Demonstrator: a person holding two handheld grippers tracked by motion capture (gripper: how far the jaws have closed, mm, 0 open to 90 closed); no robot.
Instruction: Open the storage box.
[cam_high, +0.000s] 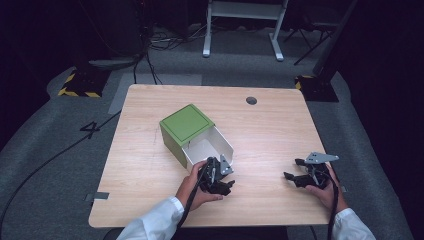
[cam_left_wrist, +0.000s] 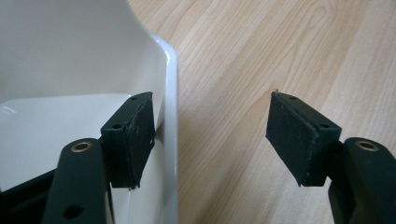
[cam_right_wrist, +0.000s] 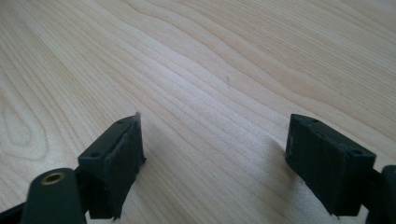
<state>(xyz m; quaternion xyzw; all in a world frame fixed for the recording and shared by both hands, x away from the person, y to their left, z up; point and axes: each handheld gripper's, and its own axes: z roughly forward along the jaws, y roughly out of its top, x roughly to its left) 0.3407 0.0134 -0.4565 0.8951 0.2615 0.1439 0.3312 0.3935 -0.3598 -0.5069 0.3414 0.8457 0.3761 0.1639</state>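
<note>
near the table's (cam_high: 150, 200) front edge the left gripper (cam_high: 218, 176) sat with jaws spread astride the white drawer's (cam_high: 212, 145) rim, not pinching it; the drawer stuck out of the green box (cam_high: 184, 125). the right gripper (cam_high: 299, 172) rested apart, jaws spread, holding nothing.

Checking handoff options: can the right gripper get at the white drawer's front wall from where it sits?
Probably yes. The right gripper is open over bare table, with nothing lying between it and the white drawer. But the left gripper already straddles the drawer wall, so it would crowd that spot.
</note>
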